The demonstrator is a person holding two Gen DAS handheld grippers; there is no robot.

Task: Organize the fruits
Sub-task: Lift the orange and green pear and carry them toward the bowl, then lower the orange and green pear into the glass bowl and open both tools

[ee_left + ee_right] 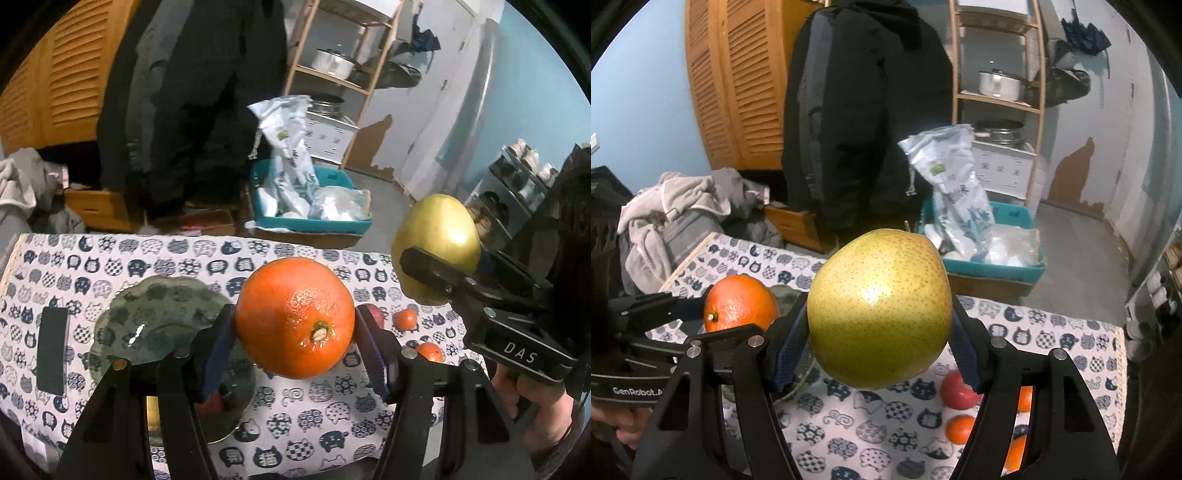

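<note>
I see two hand-held grippers raised side by side above a table draped in a white cloth printed with navy cat faces. My left gripper is clamped on a large round orange, its blue-padded fingers pressing both sides of the fruit, which hangs clear of the cloth with its stem scar facing the camera. My right gripper is clamped in the same way on a big yellow-green speckled pear, also held in the air. From the left wrist view the pear appears to the right of the orange, and a hand grips the right tool's handle at the frame's lower right.

On the cloth below and left of the orange lies a dark translucent glass plate with a scalloped rim; whether anything rests in it I cannot tell. To the right on the cloth lie a red apple and several small tangerines, close together. Beyond the table stand a hanging black coat, a teal plastic bin stuffed with plastic bags and a wooden shelf holding metal pots.
</note>
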